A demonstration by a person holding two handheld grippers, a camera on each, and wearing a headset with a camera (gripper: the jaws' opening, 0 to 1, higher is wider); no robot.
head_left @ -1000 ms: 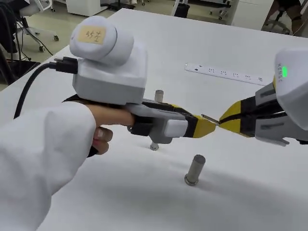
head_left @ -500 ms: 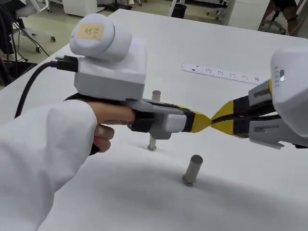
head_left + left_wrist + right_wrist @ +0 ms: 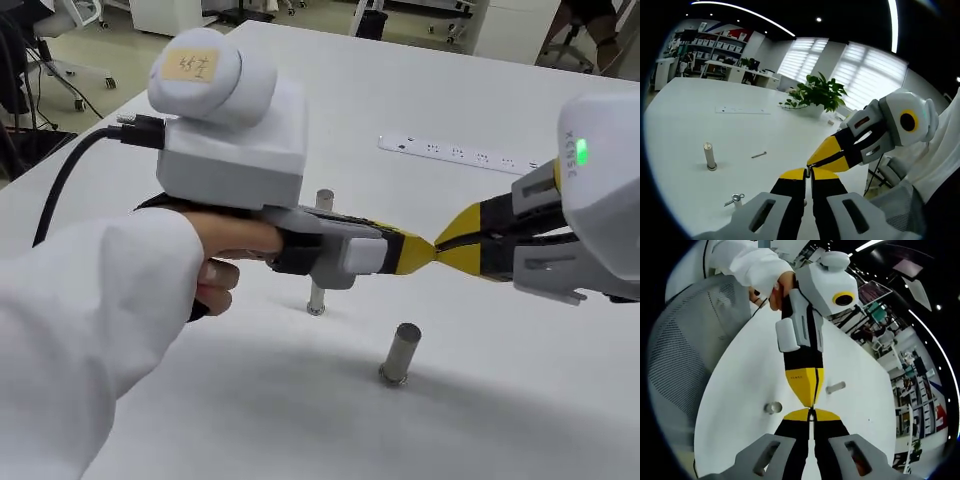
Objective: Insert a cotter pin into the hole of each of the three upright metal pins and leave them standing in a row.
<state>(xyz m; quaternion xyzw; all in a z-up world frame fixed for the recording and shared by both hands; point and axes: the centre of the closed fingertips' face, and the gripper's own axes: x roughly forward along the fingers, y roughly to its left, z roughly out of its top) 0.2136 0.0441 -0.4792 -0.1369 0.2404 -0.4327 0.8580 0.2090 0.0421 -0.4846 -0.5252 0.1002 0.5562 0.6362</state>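
My left gripper (image 3: 430, 252) and right gripper (image 3: 441, 250) meet tip to tip above the white table (image 3: 520, 400), both shut. A thin sliver of the cotter pin shows between the touching yellow tips; the rest of it is hidden. One upright metal pin (image 3: 402, 352) stands below the tips. A second metal pin (image 3: 316, 298) stands under the left gripper's body, and a third metal pin (image 3: 325, 199) peeks out behind it. In the left gripper view an upright pin (image 3: 709, 156) stands at left, with a loose cotter pin (image 3: 759, 155) lying flat on the table beyond it.
A white power strip (image 3: 463, 153) lies across the far side of the table. A black cable (image 3: 60, 180) runs from the left gripper off the table's left edge. Office chairs stand on the floor beyond the table.
The cotter pin showed between the two tips a second ago. The tips have closed together since, and the pin is covered by them. The metal pins have not moved.
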